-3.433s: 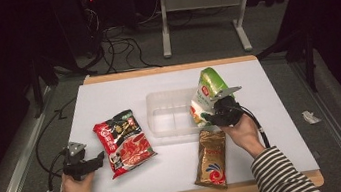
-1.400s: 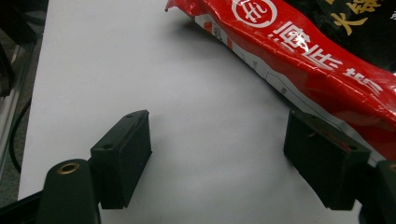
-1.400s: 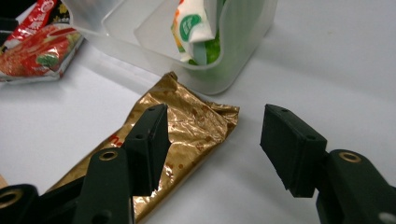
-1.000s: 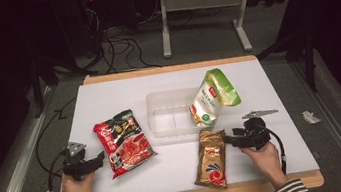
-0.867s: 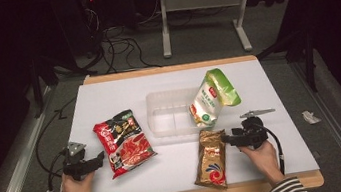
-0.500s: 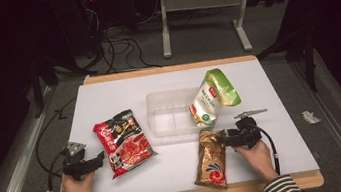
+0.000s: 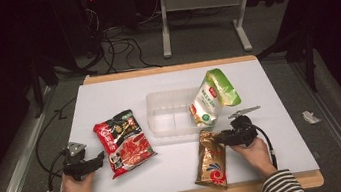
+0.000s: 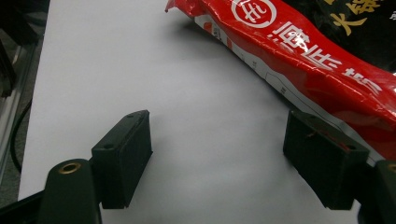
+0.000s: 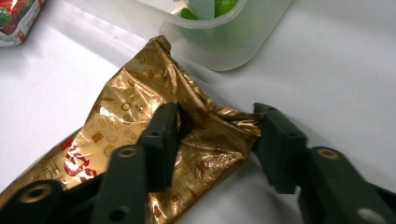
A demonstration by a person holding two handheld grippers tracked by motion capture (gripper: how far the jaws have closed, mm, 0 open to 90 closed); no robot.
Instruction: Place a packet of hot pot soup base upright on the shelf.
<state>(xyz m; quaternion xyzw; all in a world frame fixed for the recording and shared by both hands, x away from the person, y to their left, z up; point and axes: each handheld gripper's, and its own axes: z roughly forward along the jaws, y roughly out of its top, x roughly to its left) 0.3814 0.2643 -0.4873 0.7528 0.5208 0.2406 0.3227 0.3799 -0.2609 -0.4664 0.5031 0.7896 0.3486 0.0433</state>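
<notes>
Jaws of the right hand-held gripper [image 9: 215, 140] have just been closing and now pinch the gold packet [image 9: 140, 140], while the left hand-held gripper [image 8: 224, 154] gapes wide beside the red packet [image 8: 299, 56] on the desk [image 8: 140, 70]

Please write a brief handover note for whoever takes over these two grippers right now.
Right gripper: jaws have just been closing around the upper end of the gold packet, which is bunched between the pads; firm grip unconfirmed.
Left gripper: open, resting on the table beside the red packet, holding nothing.
Done: green-and-white pouch leans in the clear bin.
Left, probably: finish gripping the gold packet, move it to the bin, then the red packet.
</notes>
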